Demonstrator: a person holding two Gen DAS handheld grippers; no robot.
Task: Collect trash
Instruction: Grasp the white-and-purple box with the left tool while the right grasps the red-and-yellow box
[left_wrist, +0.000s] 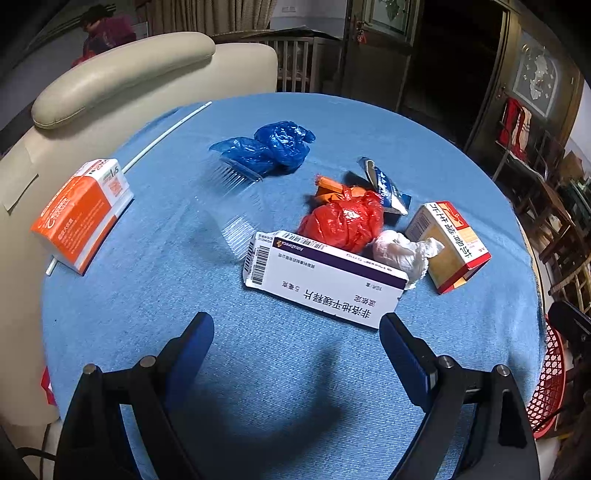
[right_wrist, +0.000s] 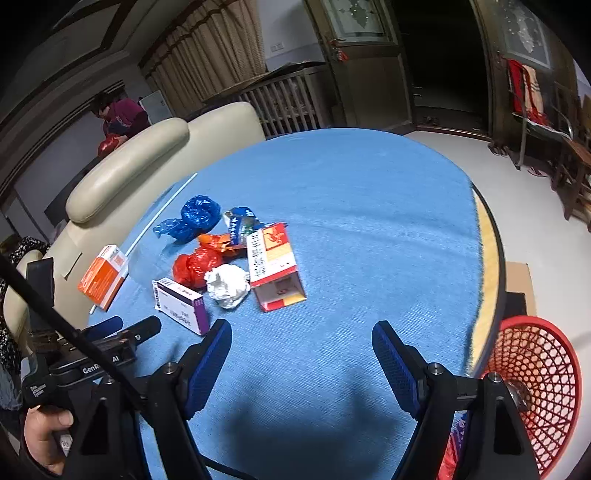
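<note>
Trash lies on a round table under a blue cloth (left_wrist: 295, 369) (right_wrist: 369, 221). In the left wrist view a white and purple medicine box (left_wrist: 325, 284) lies just ahead of my left gripper (left_wrist: 297, 325), which is open and empty. Behind the box sit a red plastic bag (left_wrist: 343, 221), crumpled white paper (left_wrist: 399, 254), a yellow and red carton (left_wrist: 448, 243), a blue foil wrapper (left_wrist: 386, 188) and blue plastic bags (left_wrist: 273, 147). An orange box (left_wrist: 83, 214) lies far left. My right gripper (right_wrist: 301, 332) is open over bare cloth, the pile (right_wrist: 229, 266) up to its left.
A red mesh basket (right_wrist: 535, 387) (left_wrist: 550, 380) stands on the floor beside the table's right edge. A cream sofa (left_wrist: 129, 81) borders the table on the left. A thin white stick (left_wrist: 166, 136) runs along the cloth. A clear plastic comb (left_wrist: 236, 177) lies by the blue bags. A person stands far behind the sofa.
</note>
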